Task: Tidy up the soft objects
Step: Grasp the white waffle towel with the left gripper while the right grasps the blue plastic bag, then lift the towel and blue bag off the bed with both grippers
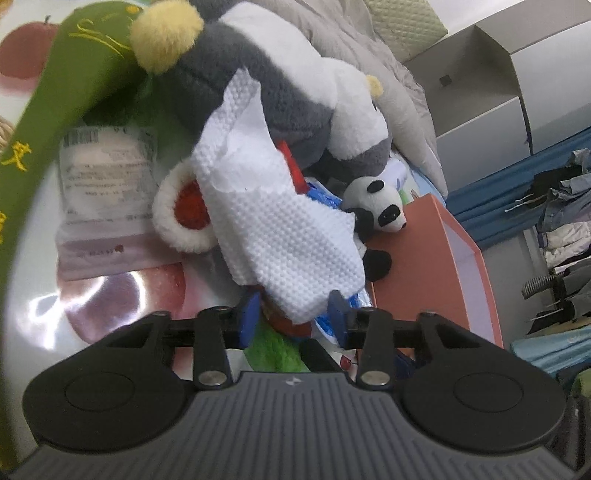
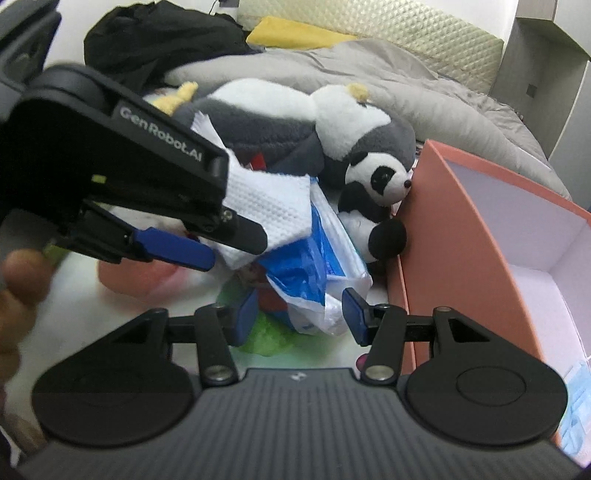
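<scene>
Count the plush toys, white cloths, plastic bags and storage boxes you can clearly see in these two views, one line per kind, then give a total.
Plush toys: 2, the panda and the grey-and-white plush
White cloths: 1, the white textured cloth
Plastic bags: 1, the blue-and-white bag
Storage boxes: 1, the pink box
Total: 5

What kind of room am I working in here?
Most likely a bedroom: a grey duvet lies against a quilted headboard, and a wardrobe stands alongside.
</scene>
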A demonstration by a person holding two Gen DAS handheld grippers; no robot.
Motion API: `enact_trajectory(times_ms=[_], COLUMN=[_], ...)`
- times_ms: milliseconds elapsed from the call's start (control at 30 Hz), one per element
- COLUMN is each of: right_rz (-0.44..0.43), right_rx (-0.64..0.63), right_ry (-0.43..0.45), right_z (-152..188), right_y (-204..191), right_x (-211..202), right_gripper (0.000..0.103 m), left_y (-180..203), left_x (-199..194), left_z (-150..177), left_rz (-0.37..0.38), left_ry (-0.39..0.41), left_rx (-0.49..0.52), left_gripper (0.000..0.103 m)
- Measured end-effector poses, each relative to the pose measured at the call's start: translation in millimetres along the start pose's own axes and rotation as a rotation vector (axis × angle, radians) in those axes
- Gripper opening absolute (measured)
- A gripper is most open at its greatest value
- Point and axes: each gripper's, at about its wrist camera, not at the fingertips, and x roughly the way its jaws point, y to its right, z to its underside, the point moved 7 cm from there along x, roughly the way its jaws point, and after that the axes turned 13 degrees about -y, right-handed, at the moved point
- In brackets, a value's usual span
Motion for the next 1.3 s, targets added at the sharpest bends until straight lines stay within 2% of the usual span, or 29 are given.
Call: enact_trajectory(times_ms=[67, 100, 133, 233, 333, 567, 867, 1100, 1300], right_rz=[-0.004, -0.006, -0.007, -0.020, -0.015, -0.006, 0.001, -0.045, -0.088], right_rx=[-0.010, -0.014, -0.019, -0.026, -0.035, -0.040, -0.007, 0.038, 0.070], right_ry=[-0.009, -0.009, -0.006, -0.005, -0.003, 0.009, -0.006, -0.039, -0.072], right_z=[-0.3, -0.6, -1.2, -2.9, -4.1, -0.3, 16.9, 36.1, 52.0], right_y=[0.1, 0.0, -0.3, -1.4, -2.9, -8.3, -8.2, -14.6, -25.5], right_x=[3.7, 3.6, 3.6, 0.2, -3.7, -24.3, -50.7, -66.7, -76.5], right_gripper=[0.046, 0.042, 0.035, 0.031, 0.022, 0.015, 0.014, 0.014, 0.014], left_y=[1.4, 2.7, 5.3, 10.2, 15.2, 25.5, 31.2, 15.1, -15.9], left_x=[1.6, 1.3, 1.0, -4.6, -14.0, -45.9, -81.2, -100.4, -105.6], left_z=[0.2, -0.1, -0.5, -1.5, -0.3, 13.8, 52.5, 85.7, 114.4], left_rz=[0.001, -0.003, -0.010, -0.021, -0.013, 0.011, -0.012, -0.038, -0.102], left_ry=[-0.001, 0.000, 0.005, 0.029, 0.044, 0.081, 0.088, 0.058, 0.017], left_rx=[0.003, 0.015, 0.030, 0.055, 0.074, 0.108, 0.177, 0.192, 0.139], left_gripper=[0.032, 0.025, 0.020, 0.011, 0.006, 0.005, 0.005, 0.005, 0.005])
